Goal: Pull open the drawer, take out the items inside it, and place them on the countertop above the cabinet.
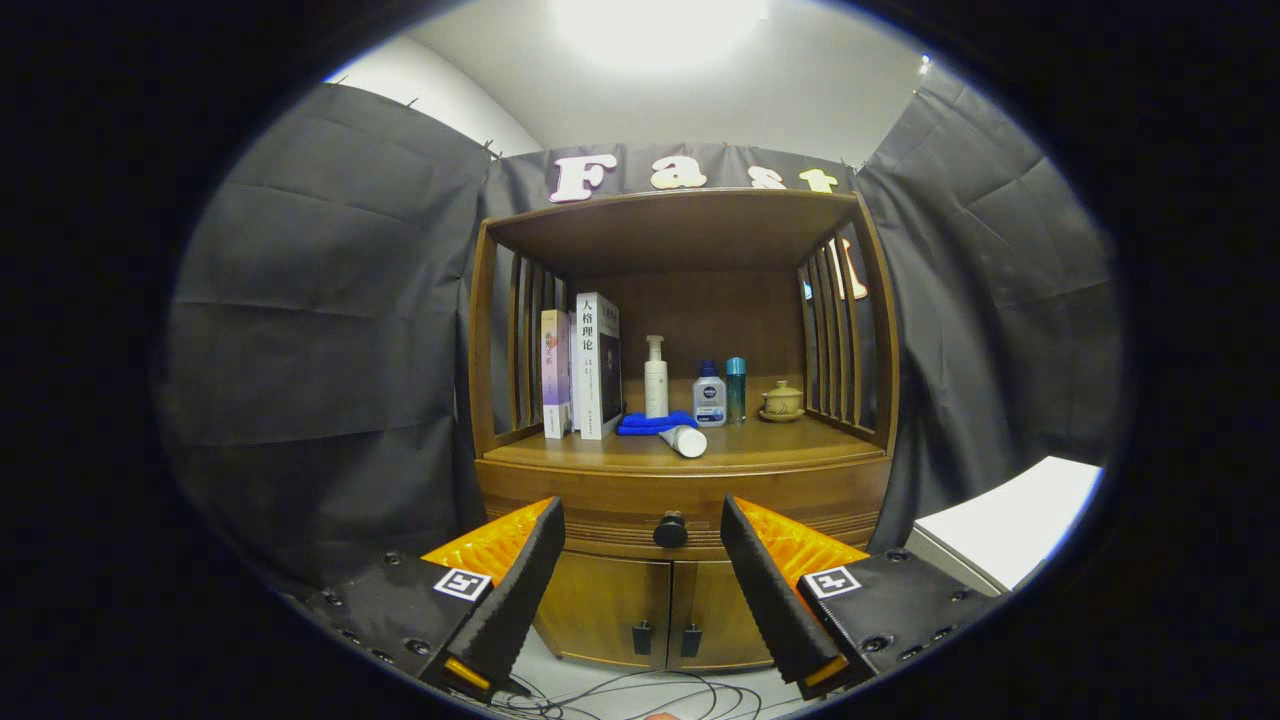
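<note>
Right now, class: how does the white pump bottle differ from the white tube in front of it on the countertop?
The pump bottle stands upright; the tube lies on its side. The bottle sits behind the blue cloth; the tube lies at the cloth's front edge, nearer the open gripper. Both are white and rest on the countertop.

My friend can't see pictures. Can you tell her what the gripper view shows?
The open claw points at a closed wooden drawer with a round dark knob seen between its fingers, not touching. On the countertop above stand books, bottles, a blue cloth, a lying tube and a small lidded cup.
</note>
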A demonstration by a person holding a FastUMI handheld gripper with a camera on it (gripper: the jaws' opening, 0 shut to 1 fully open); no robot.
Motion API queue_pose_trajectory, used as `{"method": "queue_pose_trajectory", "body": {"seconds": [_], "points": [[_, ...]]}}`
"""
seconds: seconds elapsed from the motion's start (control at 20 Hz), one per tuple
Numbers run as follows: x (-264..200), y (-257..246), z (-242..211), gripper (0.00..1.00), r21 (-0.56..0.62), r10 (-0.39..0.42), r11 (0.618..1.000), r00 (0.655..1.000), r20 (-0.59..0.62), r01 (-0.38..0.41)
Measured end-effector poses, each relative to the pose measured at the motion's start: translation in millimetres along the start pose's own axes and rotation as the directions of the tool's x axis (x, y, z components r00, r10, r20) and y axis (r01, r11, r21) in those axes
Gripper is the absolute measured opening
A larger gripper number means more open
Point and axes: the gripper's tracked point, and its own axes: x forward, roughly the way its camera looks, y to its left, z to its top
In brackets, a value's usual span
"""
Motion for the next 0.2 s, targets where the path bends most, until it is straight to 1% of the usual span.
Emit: {"method": "queue_pose_trajectory", "body": {"seconds": [0.2], "points": [[-0.4, 3.0, -4.6, 0.98, 0.003, 0.012, 1.0, 1.0, -0.011, -0.012]]}}
